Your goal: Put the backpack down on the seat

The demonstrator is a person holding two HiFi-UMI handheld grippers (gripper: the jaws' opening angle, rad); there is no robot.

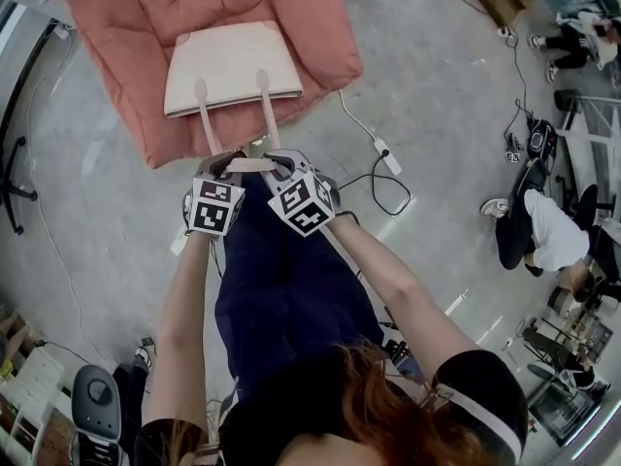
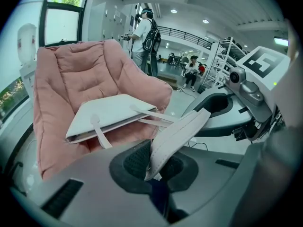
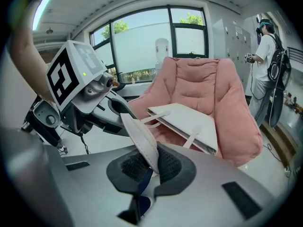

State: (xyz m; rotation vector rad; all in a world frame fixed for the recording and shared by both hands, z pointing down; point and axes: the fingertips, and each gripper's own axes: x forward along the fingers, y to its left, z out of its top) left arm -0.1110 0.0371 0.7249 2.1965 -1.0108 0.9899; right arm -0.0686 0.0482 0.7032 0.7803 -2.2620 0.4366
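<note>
The cream, flat rectangular backpack (image 1: 233, 66) lies on the seat cushion of the pink padded fabric armchair (image 1: 301, 8), at 12 o'clock from both tools in the head view. Its two thin straps run back toward 6 o'clock to a pale padded carry handle (image 1: 254, 164). The left hand-held gripper (image 1: 225, 166) and, just beside it at 3 o'clock, the right hand-held gripper (image 1: 286, 168) are each clamped tight on that handle.
</note>
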